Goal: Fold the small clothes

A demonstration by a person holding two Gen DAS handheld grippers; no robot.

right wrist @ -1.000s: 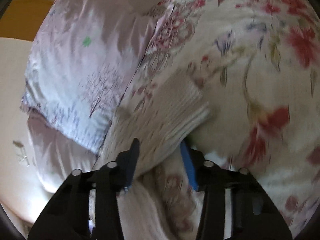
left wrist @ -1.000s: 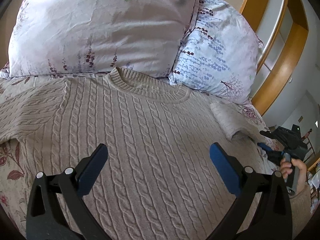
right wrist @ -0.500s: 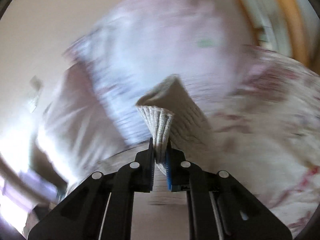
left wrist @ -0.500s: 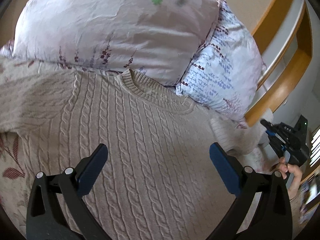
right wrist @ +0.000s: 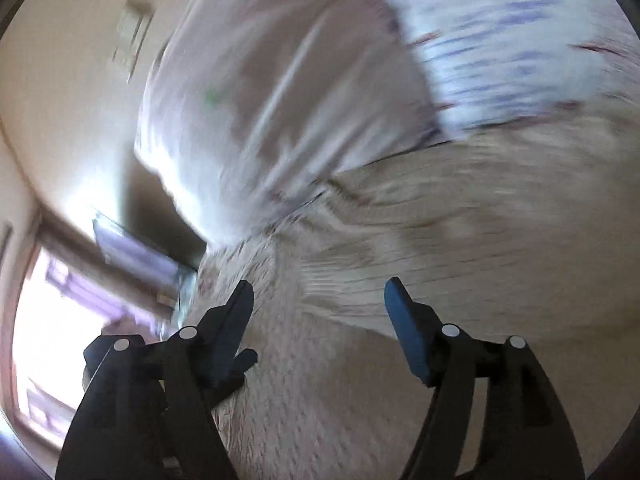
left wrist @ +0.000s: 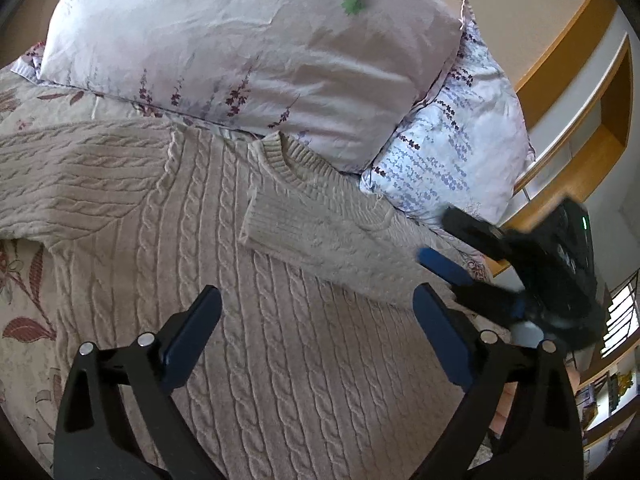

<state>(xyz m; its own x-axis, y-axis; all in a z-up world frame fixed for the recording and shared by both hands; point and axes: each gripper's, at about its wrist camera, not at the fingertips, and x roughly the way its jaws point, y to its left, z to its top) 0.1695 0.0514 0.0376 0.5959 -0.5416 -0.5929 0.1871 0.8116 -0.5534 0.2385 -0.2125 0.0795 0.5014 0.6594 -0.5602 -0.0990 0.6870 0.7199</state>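
A beige cable-knit sweater (left wrist: 304, 360) lies spread face up on the bed, its neckline (left wrist: 292, 160) by the pillows. Its right sleeve (left wrist: 320, 240) is folded across the chest, cuff toward the middle. My left gripper (left wrist: 316, 300) hovers over the sweater's body; its jaws are wide and closing slightly, with nothing pinched. My right gripper (left wrist: 444, 240) shows blurred at the sweater's right shoulder. In its own blurred view, the right gripper (right wrist: 320, 290) is opening over the sweater (right wrist: 440, 240), with nothing between the pads.
Two pillows lean at the head of the bed: a pale pink one (left wrist: 248, 40) and a blue-flowered one (left wrist: 452, 152). A wooden headboard shelf (left wrist: 580, 92) runs along the right. Floral bedding (left wrist: 24, 280) shows to the left. A bright window (right wrist: 52, 320) is beyond.
My right gripper shut on the sleeve cuff, carried it over the sweater's chest and let go. The sleeve now lies folded across. The left gripper's view rolled and shifted a little.
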